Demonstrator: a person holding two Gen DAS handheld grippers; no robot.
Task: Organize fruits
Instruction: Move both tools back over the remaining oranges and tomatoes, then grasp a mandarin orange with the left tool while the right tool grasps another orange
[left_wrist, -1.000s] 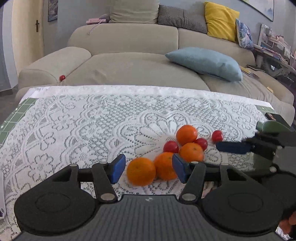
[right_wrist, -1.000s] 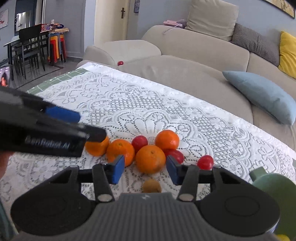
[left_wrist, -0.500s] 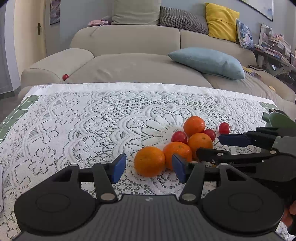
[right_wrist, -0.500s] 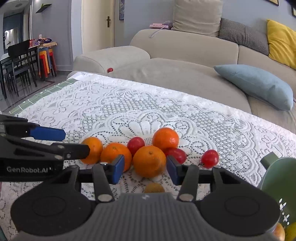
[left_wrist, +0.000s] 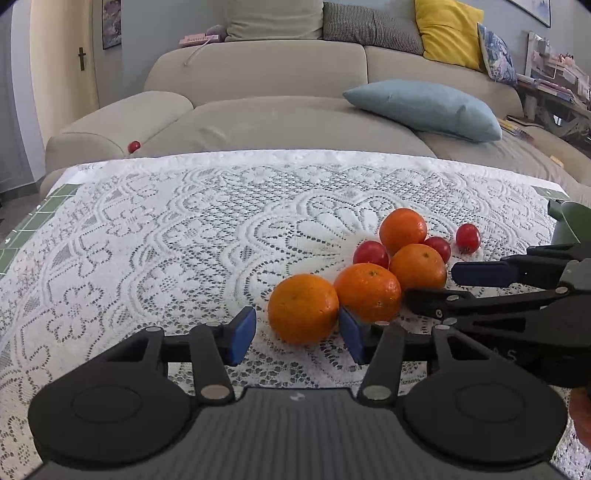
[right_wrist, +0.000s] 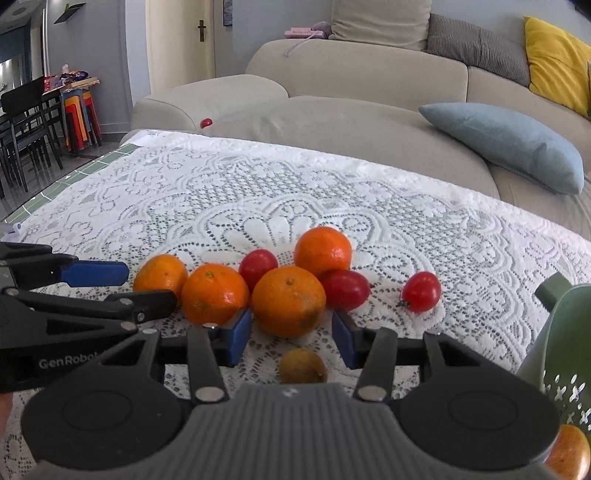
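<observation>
Currently both tongs are low over the fruit cluster on the white lace-covered bench (left_wrist: 147, 240), pointing down at it.

Left tongs (left_wrist: 297, 334): jaws closing, not yet gripping. The leftmost round orange mandarin (left_wrist: 303, 308) sits between the blue pads; the right pad looks at or on its skin, the left pad stands clear with a visible gap.

Right tongs (right_wrist: 291, 338): half open around the front-centre orange mandarin (right_wrist: 289, 301). Its left blue pad is just beside the fruit, while its right pad stands apart (contact can't be confirmed, so I call it not gripped). A small brown round fruit (right_wrist: 303, 366) lies on the lace just below, near the tongs body.

Rest of the cluster, from the right wrist view:
- a second orange mandarin (right_wrist: 215, 293) touching the front-centre one on its left
- a rear orange mandarin (right_wrist: 323, 251) behind it
- two red cherry tomatoes (right_wrist: 258, 264) (right_wrist: 346, 288) tucked in the cluster
- a lone red tomato (right_wrist: 422, 291) apart to the right

Green perforated plastic basket (right_wrist: 561, 354) at the right edge; something orange shows at the frame's corner by it, too cut off to place.
</observation>
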